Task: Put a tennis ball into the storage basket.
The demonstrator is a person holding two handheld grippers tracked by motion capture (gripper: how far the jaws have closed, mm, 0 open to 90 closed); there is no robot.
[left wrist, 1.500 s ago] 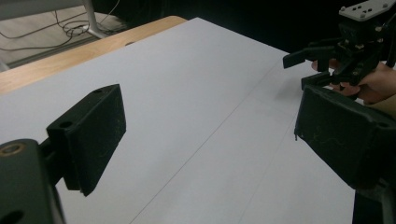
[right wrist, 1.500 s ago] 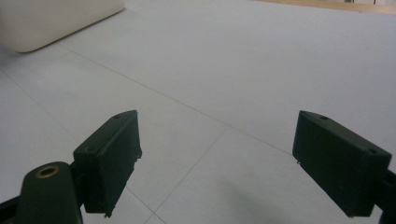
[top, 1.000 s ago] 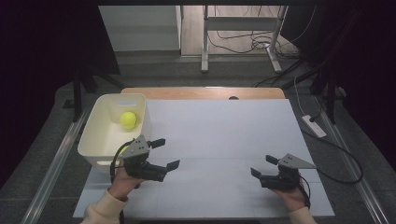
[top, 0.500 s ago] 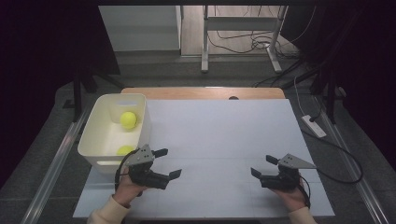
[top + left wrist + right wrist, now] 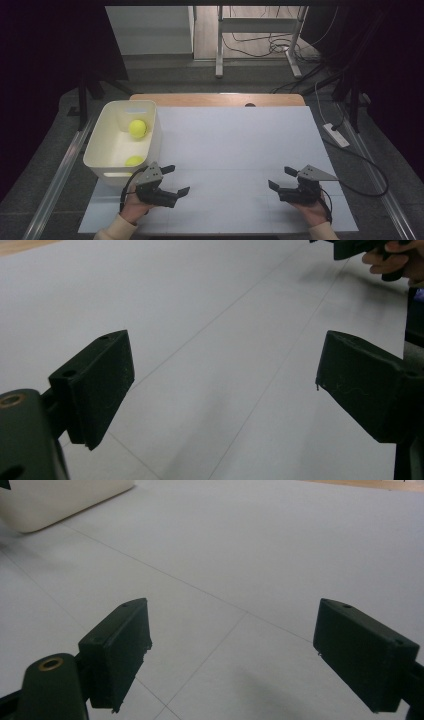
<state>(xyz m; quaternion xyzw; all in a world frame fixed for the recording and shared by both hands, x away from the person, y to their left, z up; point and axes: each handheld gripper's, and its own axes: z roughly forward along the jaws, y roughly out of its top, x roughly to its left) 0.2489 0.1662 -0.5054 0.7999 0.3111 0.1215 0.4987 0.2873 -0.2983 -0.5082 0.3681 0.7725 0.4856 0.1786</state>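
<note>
Nearest me, my left gripper [image 5: 174,181] sits low over the front left of the white table sheet [image 5: 240,150], jaws spread wide with nothing between them; the left gripper view confirms bare sheet in the gap. My right gripper [image 5: 281,178] is at the front right, well apart from the left, jaws likewise spread and empty, pointing toward the middle of the sheet. In the left gripper view I see the other hand [image 5: 395,260] far off at the top right corner.

Just beyond the left gripper stands the white plastic bin [image 5: 102,150] at the sheet's left edge. Inside it: one tennis ball [image 5: 133,160] at the near end, a second tennis ball [image 5: 137,128] nearer the far end, the two apart. Past the sheet, a strip of wooden tabletop [image 5: 215,99].
</note>
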